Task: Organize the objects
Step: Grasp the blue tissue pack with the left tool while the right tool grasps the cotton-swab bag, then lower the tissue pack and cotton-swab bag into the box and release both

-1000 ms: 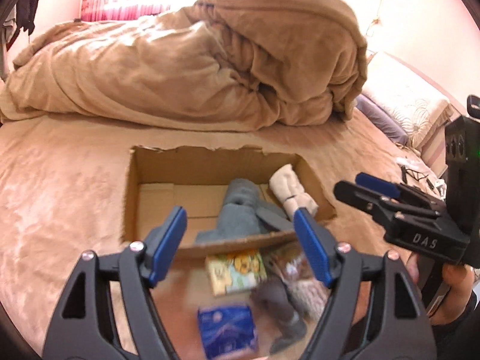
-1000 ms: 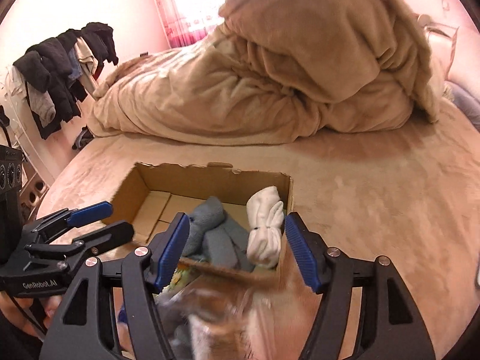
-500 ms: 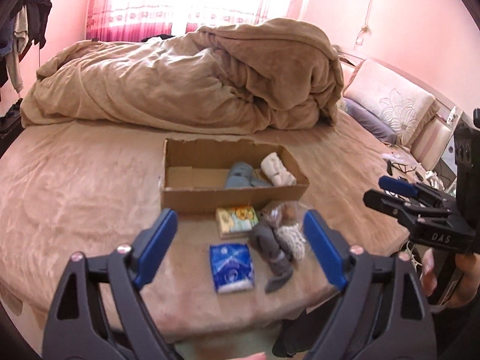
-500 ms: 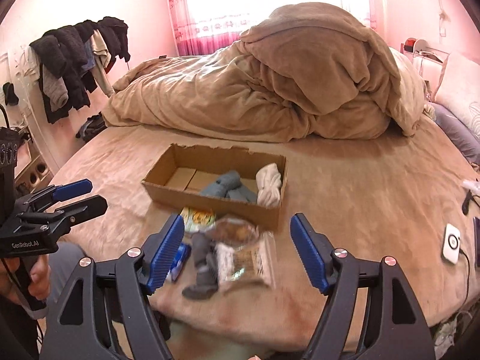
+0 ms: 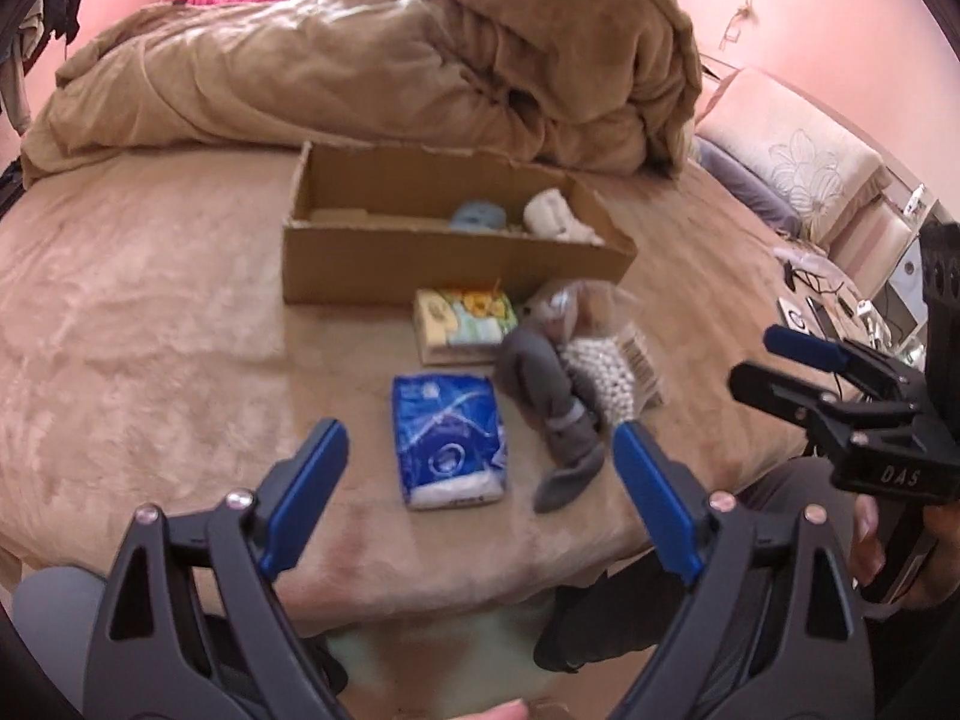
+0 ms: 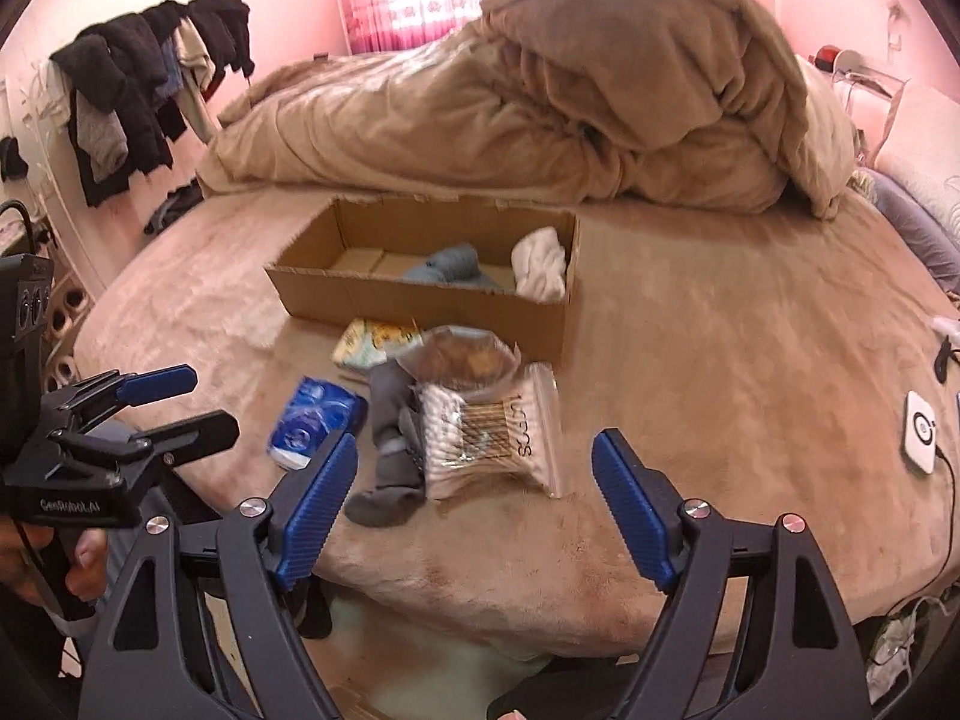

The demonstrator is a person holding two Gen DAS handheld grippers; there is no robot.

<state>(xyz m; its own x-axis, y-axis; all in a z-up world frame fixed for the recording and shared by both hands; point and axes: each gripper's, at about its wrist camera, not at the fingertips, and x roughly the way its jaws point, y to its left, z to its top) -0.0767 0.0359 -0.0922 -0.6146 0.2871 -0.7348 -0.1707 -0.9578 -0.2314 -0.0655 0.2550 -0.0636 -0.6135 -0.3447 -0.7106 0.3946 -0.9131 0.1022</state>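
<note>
A rumpled tan duvet [image 6: 540, 102] heaped on a bed [image 6: 720, 312]; dark clothes [image 6: 138, 84] hang at left.

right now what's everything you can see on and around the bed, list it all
cardboard box: 1, brown, open, middle of the bed
blue-grey cloth: 1, inside the box
white cloth: 1, inside the box at its right end
yellow pack: 1, printed, on the bed just in front of the box
blue pack: 1, blue and white, nearest the bed edge
grey sock: 1, dark grey, right of the blue pack
clear bags: 2 it seems, one with white bits, one with brown contents, beside the sock
blanket: 1, tan, heaped behind the box
pillows: cream and grey-blue, far right
clothes: several, dark, hanging at left
white device: 1, right on the bed
left gripper: open, empty
right gripper: open, empty
</note>
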